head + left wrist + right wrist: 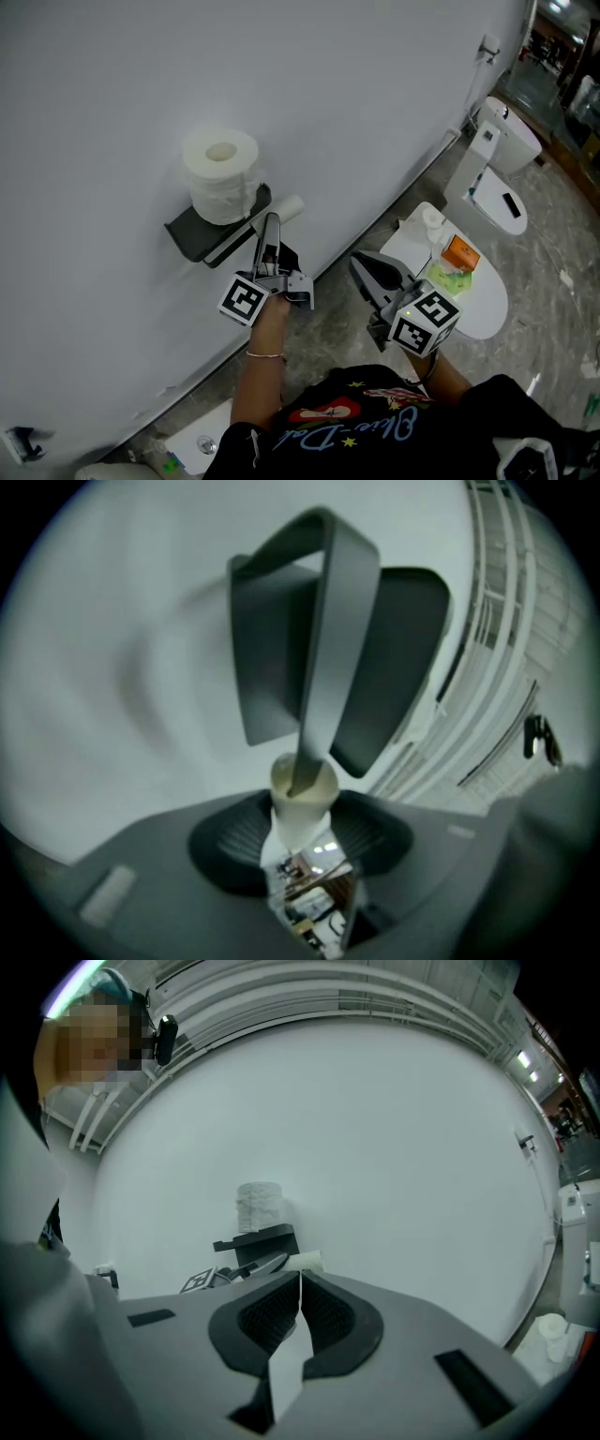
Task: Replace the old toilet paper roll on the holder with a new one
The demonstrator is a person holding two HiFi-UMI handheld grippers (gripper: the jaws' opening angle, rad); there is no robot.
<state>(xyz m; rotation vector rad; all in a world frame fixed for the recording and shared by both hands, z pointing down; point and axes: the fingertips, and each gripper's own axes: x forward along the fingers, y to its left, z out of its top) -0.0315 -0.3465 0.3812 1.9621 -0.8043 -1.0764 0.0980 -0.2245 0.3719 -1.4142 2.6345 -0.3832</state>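
White wall (pixel 356 84) backed a dark holder (pixel 192 234) at left, with the new roll (pixel 221 175) standing upright on its top shelf. Just right of it, the left gripper (pixel 271 223) pointed up at the holder's bar, its jaws pinching the nearly spent old roll (pixel 291 207) on that bar. The right gripper (pixel 364 267) hung apart, jaws pressed together on nothing. The toilet (pixel 502 164) stood far right.

Plenty of open gap between holder (pixel 192 236) and table (pixel 487 305); new roll (pixel 220 173) hogs the shelf top, wall (pixel 328 94) right behind.
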